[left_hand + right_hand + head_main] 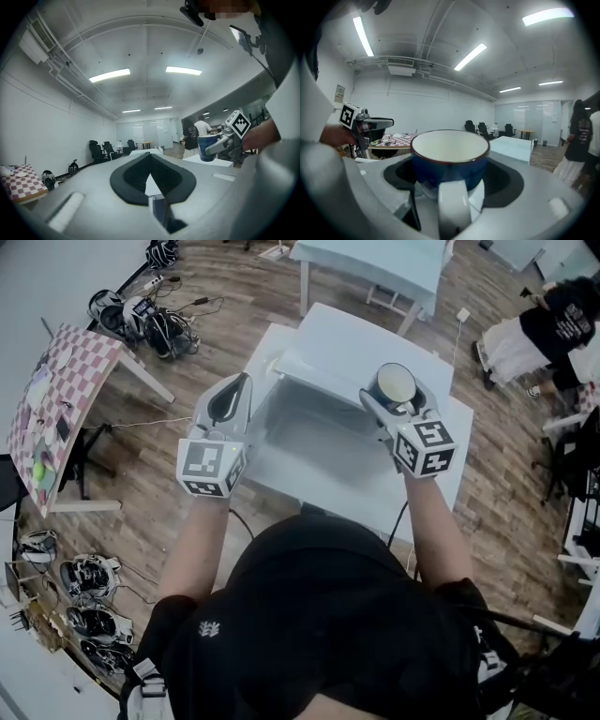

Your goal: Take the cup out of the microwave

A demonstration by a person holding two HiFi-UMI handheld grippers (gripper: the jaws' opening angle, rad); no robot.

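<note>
A blue cup point(396, 382) with a white inside and a dark rim sits upright in my right gripper point(392, 399), which is shut on it above the white microwave point(349, 345). In the right gripper view the cup point(450, 161) fills the space between the jaws, handle toward the camera. My left gripper point(229, 405) hovers to the left of the microwave's open front point(314, 451), jaws together with nothing in them. The left gripper view shows its black pads point(140, 180) closed and, off to the right, the cup point(206, 148) held in the right gripper point(226, 140).
A checkered table point(58, 390) stands at the left, with helmets and cables point(141, 315) on the wooden floor beyond it. Another white table point(375, 263) is behind the microwave. People point(553, 324) are at the far right, and more gear point(89, 601) lies at the lower left.
</note>
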